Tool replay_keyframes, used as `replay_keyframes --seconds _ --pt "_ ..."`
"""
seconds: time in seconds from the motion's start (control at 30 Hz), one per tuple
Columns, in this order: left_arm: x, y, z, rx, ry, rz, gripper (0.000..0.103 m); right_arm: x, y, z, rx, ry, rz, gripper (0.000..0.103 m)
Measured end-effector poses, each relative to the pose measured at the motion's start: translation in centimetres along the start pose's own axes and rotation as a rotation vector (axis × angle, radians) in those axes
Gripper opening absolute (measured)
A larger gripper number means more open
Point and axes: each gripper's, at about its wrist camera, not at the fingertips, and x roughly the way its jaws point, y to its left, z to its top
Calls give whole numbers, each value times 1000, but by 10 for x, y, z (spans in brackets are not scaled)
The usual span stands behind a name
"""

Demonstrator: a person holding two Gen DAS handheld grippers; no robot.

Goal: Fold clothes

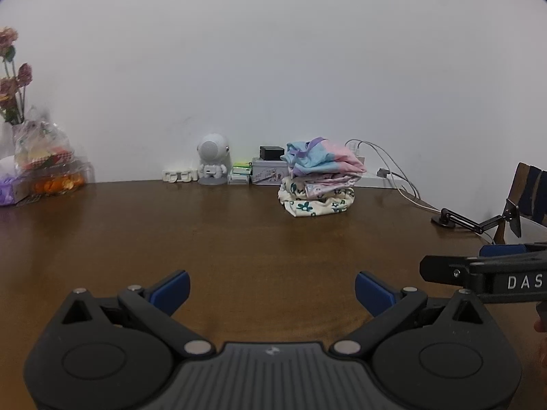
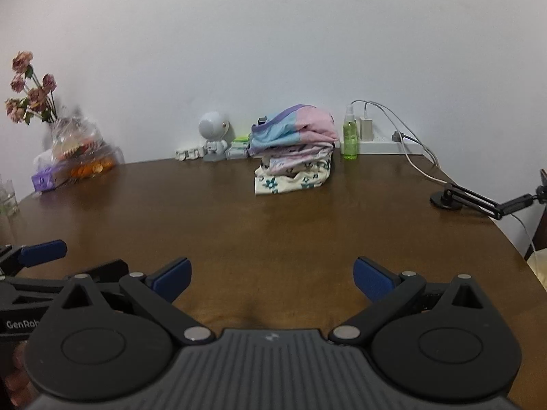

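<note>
A stack of folded clothes (image 1: 319, 177) sits at the back of the brown table (image 1: 239, 239), a pink and blue garment on top and a cream floral one at the bottom. It also shows in the right wrist view (image 2: 294, 152). My left gripper (image 1: 271, 292) is open and empty over the table's near part. My right gripper (image 2: 271, 278) is open and empty too, beside the left. Each gripper shows at the edge of the other's view: the right one (image 1: 485, 270), the left one (image 2: 44, 254). No loose garment lies in front of either.
Along the wall stand a flower vase (image 2: 30, 92), a wrapped fruit basket (image 2: 80, 150), an astronaut figure (image 2: 213, 136), small boxes (image 1: 263, 169), a green spray bottle (image 2: 349, 135) and a power strip with cables (image 2: 386, 140). A black clamp arm (image 2: 478, 201) lies at the right edge.
</note>
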Motion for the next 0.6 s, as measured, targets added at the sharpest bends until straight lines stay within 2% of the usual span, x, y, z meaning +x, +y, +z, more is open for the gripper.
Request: replay_keyframes --seconds 0.33,0.6 --pt "-52 4 -22 -6 -5 -11 103 -47 14 -28 26 -18 -3 103" --pt "-87 4 -39 -10 3 -27 103 -83 22 -51 60 1 -16 103"
